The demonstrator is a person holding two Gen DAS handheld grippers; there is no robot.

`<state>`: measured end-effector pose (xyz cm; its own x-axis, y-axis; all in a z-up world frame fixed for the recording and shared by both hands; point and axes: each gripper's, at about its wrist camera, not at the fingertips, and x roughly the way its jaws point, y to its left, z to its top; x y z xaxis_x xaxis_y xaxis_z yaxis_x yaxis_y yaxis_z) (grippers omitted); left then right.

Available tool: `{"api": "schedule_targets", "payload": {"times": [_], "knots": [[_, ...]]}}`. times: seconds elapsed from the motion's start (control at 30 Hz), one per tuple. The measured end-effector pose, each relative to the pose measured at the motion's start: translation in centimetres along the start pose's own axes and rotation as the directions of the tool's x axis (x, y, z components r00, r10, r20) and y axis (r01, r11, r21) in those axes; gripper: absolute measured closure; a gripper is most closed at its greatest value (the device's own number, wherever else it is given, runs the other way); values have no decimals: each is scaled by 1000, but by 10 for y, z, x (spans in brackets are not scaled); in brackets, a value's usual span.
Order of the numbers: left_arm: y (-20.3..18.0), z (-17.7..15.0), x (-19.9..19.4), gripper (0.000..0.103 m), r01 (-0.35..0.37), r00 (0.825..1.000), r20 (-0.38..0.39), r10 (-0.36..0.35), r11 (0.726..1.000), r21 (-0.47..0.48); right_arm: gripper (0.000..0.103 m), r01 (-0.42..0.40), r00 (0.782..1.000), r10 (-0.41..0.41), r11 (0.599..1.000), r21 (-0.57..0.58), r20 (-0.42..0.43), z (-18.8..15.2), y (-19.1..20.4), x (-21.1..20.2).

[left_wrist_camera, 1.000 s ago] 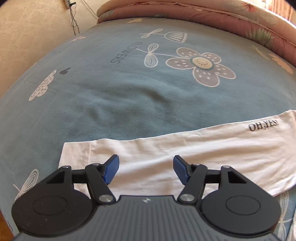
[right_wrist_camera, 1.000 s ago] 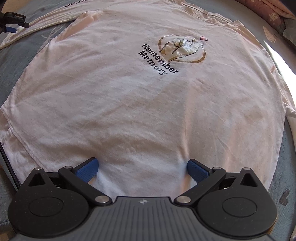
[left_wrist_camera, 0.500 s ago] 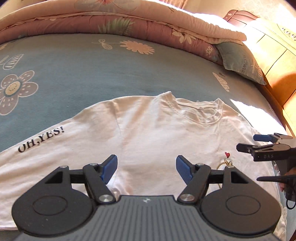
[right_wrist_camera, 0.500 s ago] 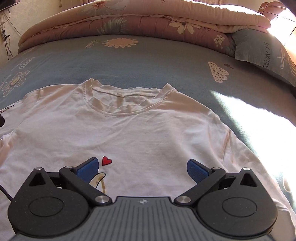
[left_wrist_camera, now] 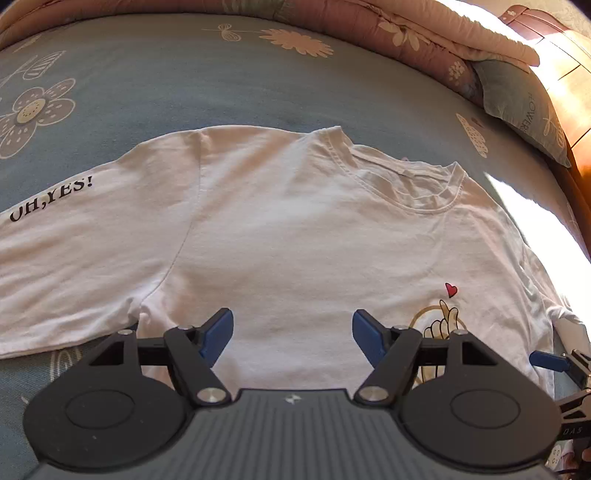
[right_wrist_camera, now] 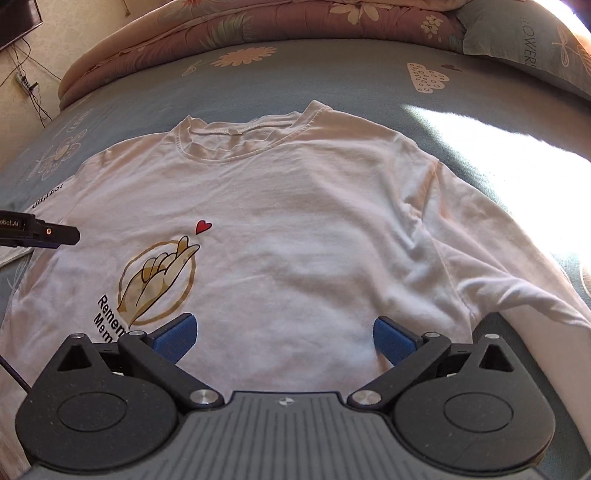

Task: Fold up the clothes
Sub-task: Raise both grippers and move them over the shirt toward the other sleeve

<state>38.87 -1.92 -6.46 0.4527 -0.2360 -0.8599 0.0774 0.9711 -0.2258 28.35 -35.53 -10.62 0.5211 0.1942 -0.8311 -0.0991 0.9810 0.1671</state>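
Your bed (left_wrist_camera: 258, 85) fills both views, its blue flowered sheet running out of frame on every side, and your white shirt (left_wrist_camera: 295, 240) lies flat on it, chest up, collar (right_wrist_camera: 240, 144) toward the rolled quilt (right_wrist_camera: 258, 22) at the bed's far edge. You can't see the whole shirt: its hem is hidden under both tools, the sleeve marked "OH,YES!" (left_wrist_camera: 48, 203) is cut off at the left view's edge, and the other sleeve (right_wrist_camera: 517, 266) runs off past a glare patch (right_wrist_camera: 498, 147) that washes out the sheet there. The chest print (right_wrist_camera: 159, 277) is half covered in each view, its black lettering clipped by the right tool's arm. A pillow (right_wrist_camera: 535, 40) sits just beyond the shirt's sunlit shoulder, partly out of frame. Your left gripper (left_wrist_camera: 292, 338) hangs over the chest with jaws apart; they have just been opening, with nothing between them. Your right gripper (right_wrist_camera: 285, 338) is likewise spread wide over the lower chest, pads clear of the cloth. A second ago your left tool looked at the sleeve end and bare sheet, your right at the shirt from the opposite way round; both have since swung to face the collar.
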Motion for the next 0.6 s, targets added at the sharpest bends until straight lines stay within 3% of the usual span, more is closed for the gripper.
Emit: {"api": "schedule_targets", "payload": {"times": [0.1, 0.23, 0.3, 0.37, 0.47, 0.53, 0.6], "knots": [[-32, 5, 10, 30, 23, 1000, -7, -23, 999, 23, 0, 26, 999, -27, 999, -37, -23, -29, 10, -9], [-72, 12, 19, 30, 56, 998, 2, -56, 997, 54, 0, 8, 997, -15, 996, -87, -75, -41, 10, -24], [-89, 15, 21, 30, 71, 997, 13, -72, 995, 71, 0, -26, 999, 25, 999, -31, -26, -37, -6, -41], [-102, 19, 22, 30, 75, 997, 27, -78, 993, 89, 0, 53, 995, -51, 998, -23, 85, -26, -23, -60], [-116, 23, 25, 30, 81, 996, 29, -84, 993, 89, 0, 158, 967, -152, 987, -13, 203, 4, -55, -69], [-122, 23, 27, 30, 86, 996, 24, -88, 993, 79, 0, 171, 961, -166, 985, 0, 220, 19, -76, -59], [-127, 21, 28, 30, 90, 996, 20, -92, 992, 85, 0, 159, 969, -161, 987, 25, 186, 27, -95, -43]]}}
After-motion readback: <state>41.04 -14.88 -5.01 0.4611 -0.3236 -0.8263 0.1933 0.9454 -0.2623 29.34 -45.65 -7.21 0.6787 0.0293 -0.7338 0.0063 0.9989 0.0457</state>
